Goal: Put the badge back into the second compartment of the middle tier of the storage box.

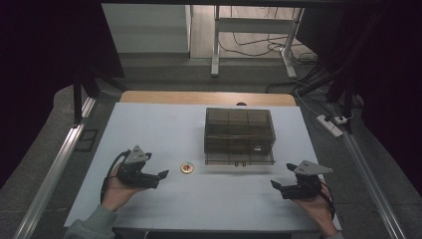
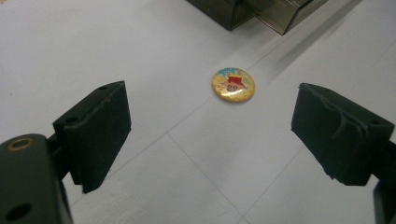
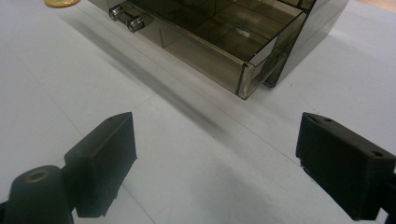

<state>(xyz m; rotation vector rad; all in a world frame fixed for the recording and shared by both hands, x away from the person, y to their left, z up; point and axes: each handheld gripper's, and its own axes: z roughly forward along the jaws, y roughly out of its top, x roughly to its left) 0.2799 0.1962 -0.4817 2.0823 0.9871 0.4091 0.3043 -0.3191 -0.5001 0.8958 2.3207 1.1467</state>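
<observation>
One round badge point(image 1: 187, 168) and one smoked drawer box point(image 1: 239, 135) occupy frame centre; left gripper point(image 1: 158, 178) and right gripper point(image 1: 276, 186) jaws wide, empty. No legible writing.

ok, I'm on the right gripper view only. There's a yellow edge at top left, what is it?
Observer: A round yellow badge with a red picture, flat on the table.
Operator: Left gripper near it?
Observer: Left gripper is open, badge ahead of its jaws, untouched.
Operator: That box, drawer shut?
Observer: From the high view, the smoky box's lower drawer sticks out toward the person.
</observation>
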